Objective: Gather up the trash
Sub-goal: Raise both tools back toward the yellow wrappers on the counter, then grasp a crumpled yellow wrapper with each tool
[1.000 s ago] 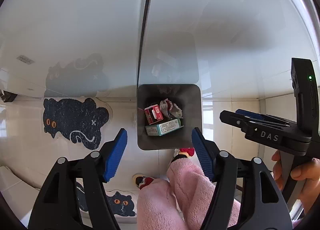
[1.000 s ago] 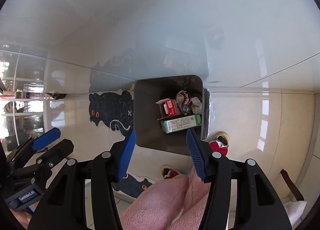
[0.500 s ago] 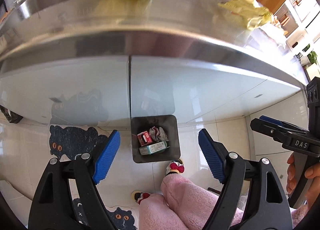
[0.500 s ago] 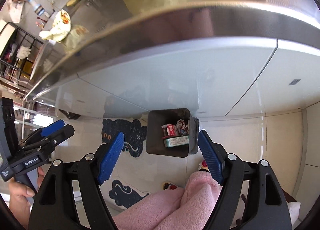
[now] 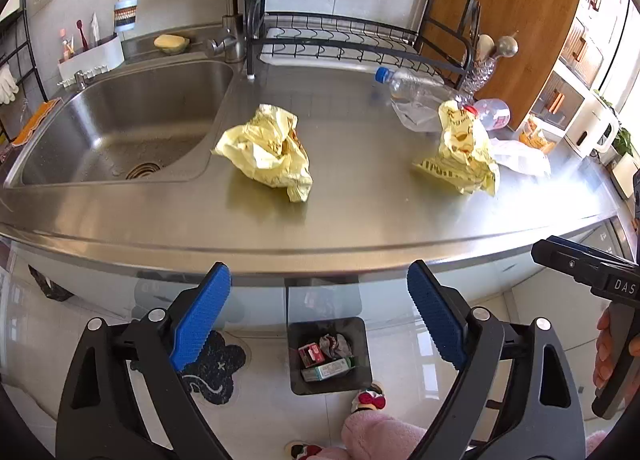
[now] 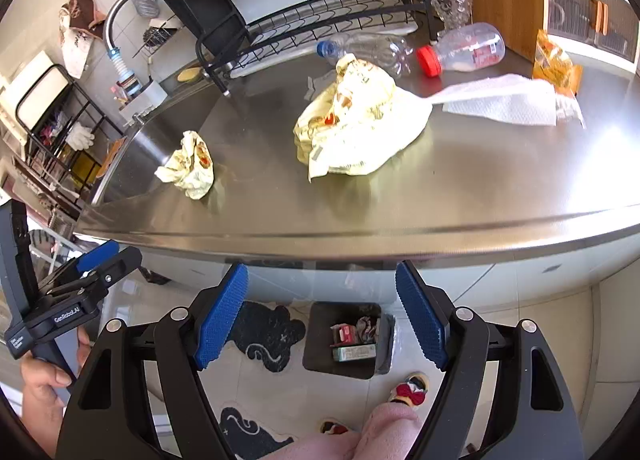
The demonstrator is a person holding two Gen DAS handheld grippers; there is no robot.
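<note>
My left gripper (image 5: 318, 308) hangs empty above the steel counter's front edge, its jaws opening. Beyond it lie a crumpled yellow wrapper (image 5: 268, 148) and a second yellow wrapper (image 5: 460, 148) farther right. Behind them lie a blue-capped clear bottle (image 5: 416, 88) and a red-capped bottle (image 5: 492, 112). My right gripper (image 6: 320, 308) is open and empty, with the bigger wrapper (image 6: 360, 128) ahead of it and a white paper towel (image 6: 504, 100) and an orange packet (image 6: 556, 64) to its right. The black bin (image 5: 332, 386) stands on the floor below, holding small cartons and a crumpled scrap.
A sink (image 5: 120, 120) fills the counter's left end, with a tap and a black dish rack (image 5: 340, 40) behind. A white kettle (image 5: 588, 128) stands far right. On the floor are black cat mats (image 5: 216, 372) and the person's pink-clad legs (image 5: 380, 436) by the bin.
Both grippers have risen from just above the floor bin to counter height, so the countertop and its trash have come into view. Both sets of jaws stand wider than before.
</note>
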